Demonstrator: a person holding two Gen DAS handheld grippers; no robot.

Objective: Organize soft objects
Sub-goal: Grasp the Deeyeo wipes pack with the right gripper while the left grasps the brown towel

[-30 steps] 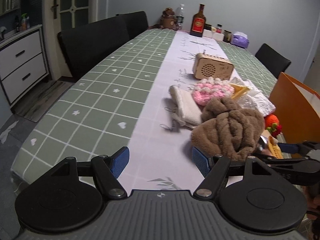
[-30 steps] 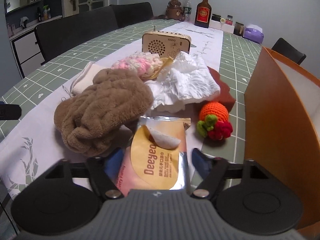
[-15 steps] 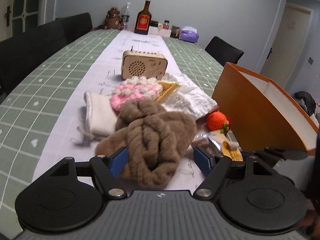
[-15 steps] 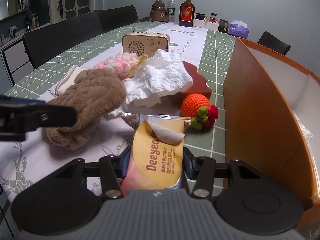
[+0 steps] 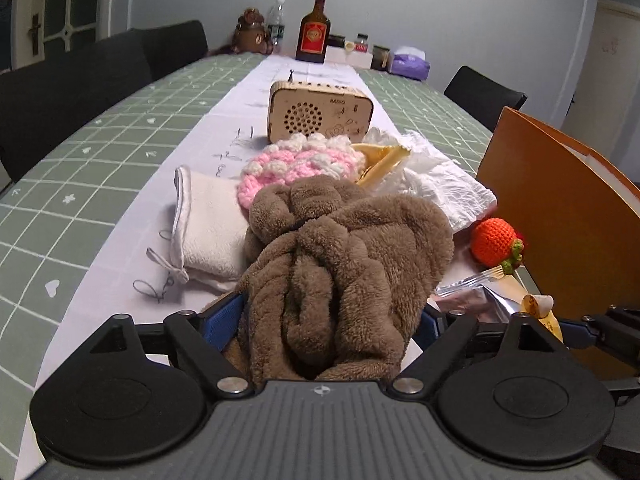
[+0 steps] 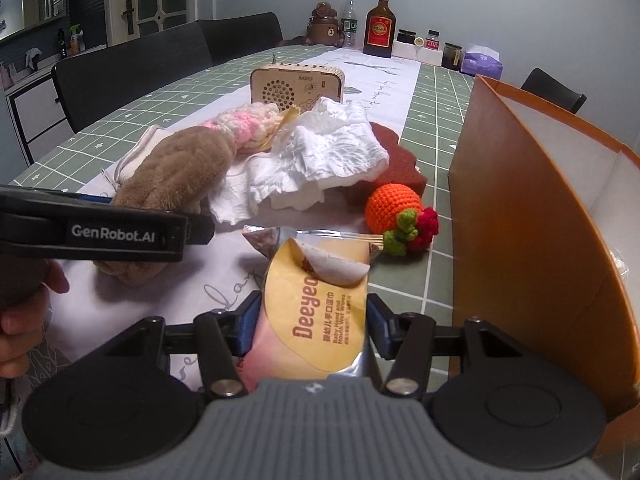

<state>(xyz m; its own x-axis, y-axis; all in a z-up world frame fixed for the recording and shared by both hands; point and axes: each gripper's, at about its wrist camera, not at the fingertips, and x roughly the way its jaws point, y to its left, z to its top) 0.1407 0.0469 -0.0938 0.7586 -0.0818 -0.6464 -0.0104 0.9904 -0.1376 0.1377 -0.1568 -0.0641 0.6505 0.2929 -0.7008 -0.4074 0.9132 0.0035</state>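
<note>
Currently the towel (image 5: 344, 264) is clamped by the left tool (image 5: 324, 324); soft and light, its bunched middle is best gripped. The wipes (image 6: 316, 312) are clamped by the right tool (image 6: 312, 326).

Wooden radio (image 5: 320, 111) mid-table — liquor bottle (image 5: 315, 31), jars (image 6: 451, 55), water bottle (image 6: 349, 20) at far end

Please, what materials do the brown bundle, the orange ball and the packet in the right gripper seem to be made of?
Brown bundle: probably plush fleece; deep, matte, fuzzy pile in thick folds.
Orange ball: crocheted yarn; visible stitch loops, with green and red knitted bits.
Wet wipes packet: likely plastic foil film; glossy print, silvery crinkled top edge, peel-back label flap.
</note>
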